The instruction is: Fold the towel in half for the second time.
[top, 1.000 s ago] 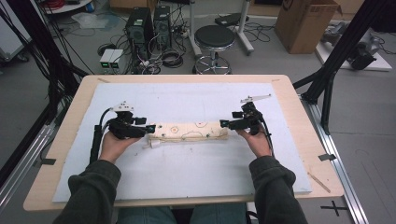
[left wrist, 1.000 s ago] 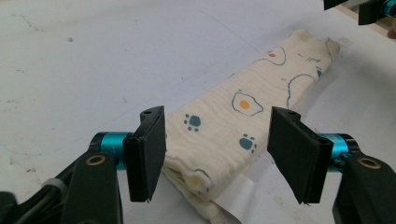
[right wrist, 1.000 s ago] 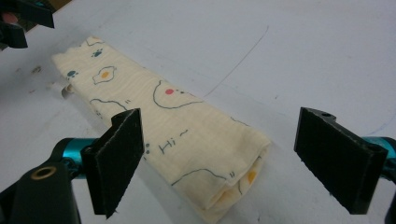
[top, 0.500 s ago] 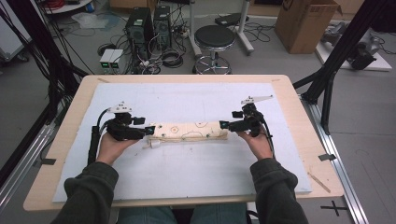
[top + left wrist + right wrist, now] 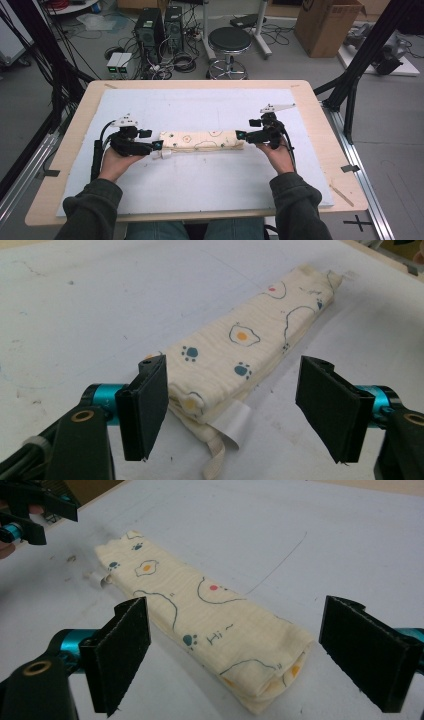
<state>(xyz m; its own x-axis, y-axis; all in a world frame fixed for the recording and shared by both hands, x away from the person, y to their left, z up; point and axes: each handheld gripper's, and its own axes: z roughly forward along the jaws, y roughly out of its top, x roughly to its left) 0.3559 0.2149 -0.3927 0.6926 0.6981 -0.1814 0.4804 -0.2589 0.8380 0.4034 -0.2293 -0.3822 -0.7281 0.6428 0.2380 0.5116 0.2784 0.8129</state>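
Observation:
A cream cloth (image 5: 202, 140) printed with fried eggs and paw prints lies folded into a long strip across the white sheet. My left gripper (image 5: 157, 146) is at its left end. In the left gripper view the cloth (image 5: 240, 345) runs away from the left gripper (image 5: 237, 410). Its jaws have just been opening and stand wide, with the cloth's end and white label (image 5: 235, 422) between the pads, unpressed. My right gripper (image 5: 241, 135) is at the other end. In the right gripper view the right gripper (image 5: 245, 655) is open astride the cloth (image 5: 200, 610).
The white sheet (image 5: 200, 190) covers most of the wooden table (image 5: 320, 125). Beyond the far edge stand a stool (image 5: 229, 40), computer cases (image 5: 160, 27) with cables and a cardboard box (image 5: 325, 25). Black frame posts (image 5: 360, 65) rise at both sides.

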